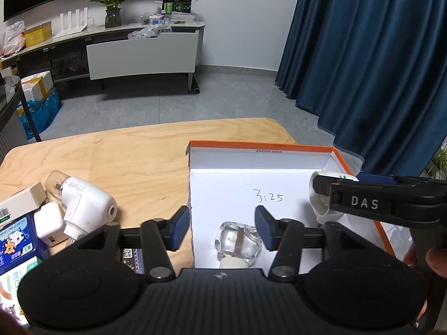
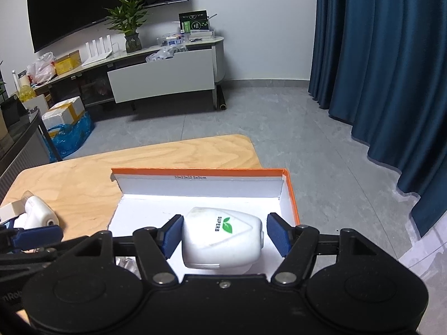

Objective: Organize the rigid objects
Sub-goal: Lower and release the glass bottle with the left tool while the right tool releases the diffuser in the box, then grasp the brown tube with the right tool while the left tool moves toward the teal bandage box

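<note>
blue curtains (image 2: 385, 64) hung along the right of the room, and a low media cabinet (image 2: 162, 81) stood against the far wall beneath a dark screen. nearer, a pale wooden table (image 1: 125, 156) carried an orange-edged box (image 2: 290, 192) with a white floor, the figures 3:25 handwritten on it.

the left gripper (image 1: 222, 227) hovered over the box's near left corner, its blue pads spread wide — nothing between them. just below and between the pads, a clear glass bottle (image 1: 237, 244) lay on the box floor. left of the box, on the bare wood, sat a white dryer-shaped gadget (image 1: 83, 205), touching a white charger block (image 1: 49, 224), with printed packets (image 1: 16, 247) close by.

the right gripper (image 2: 225, 236) reached into the box's right side around a white container (image 2: 223, 241) bearing a green leaf logo. its left pad met the container's side; the right pad stood a little clear — whether it truly gripped could not be told.
</note>
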